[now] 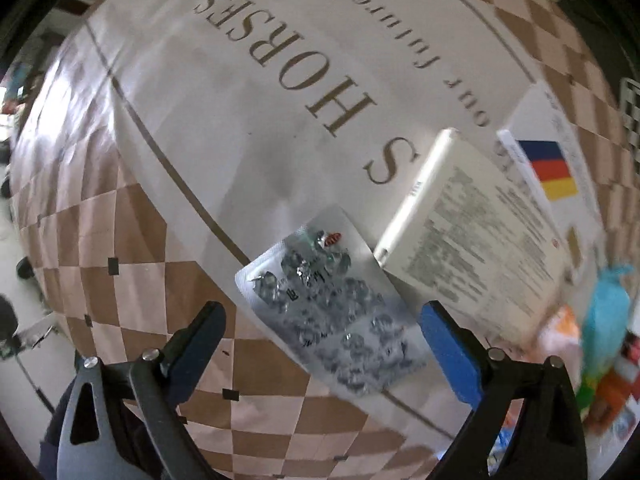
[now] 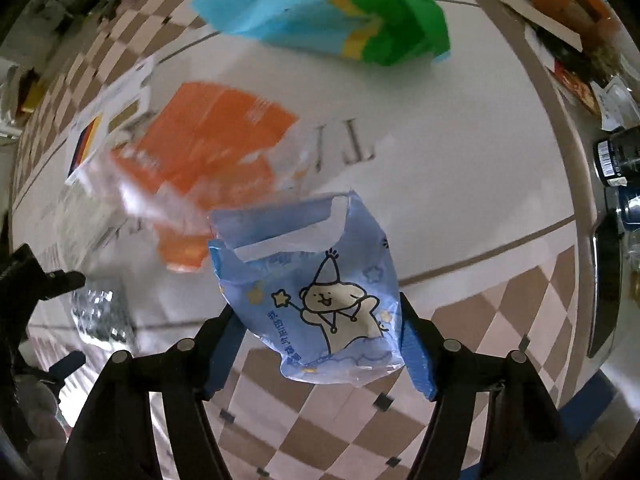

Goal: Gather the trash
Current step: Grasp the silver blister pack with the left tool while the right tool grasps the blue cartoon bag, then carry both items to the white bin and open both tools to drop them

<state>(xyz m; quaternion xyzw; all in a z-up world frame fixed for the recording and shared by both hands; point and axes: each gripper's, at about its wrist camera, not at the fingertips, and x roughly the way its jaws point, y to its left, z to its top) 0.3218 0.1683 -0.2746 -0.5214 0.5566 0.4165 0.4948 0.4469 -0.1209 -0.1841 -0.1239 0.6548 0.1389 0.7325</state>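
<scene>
Your right claw [image 2: 320,344] clamps the blue wrapper [image 2: 316,300]; left claw [image 1: 320,344], spread beside the blister pack [image 1: 328,312], leaves everything else uncollected.

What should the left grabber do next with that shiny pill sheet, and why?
Probably ease the left gripper forward and close it. Its blue fingers stand wide open on either side of the empty silver blister pack, which lies flat on the checkered tablecloth, not yet gripped.
</scene>
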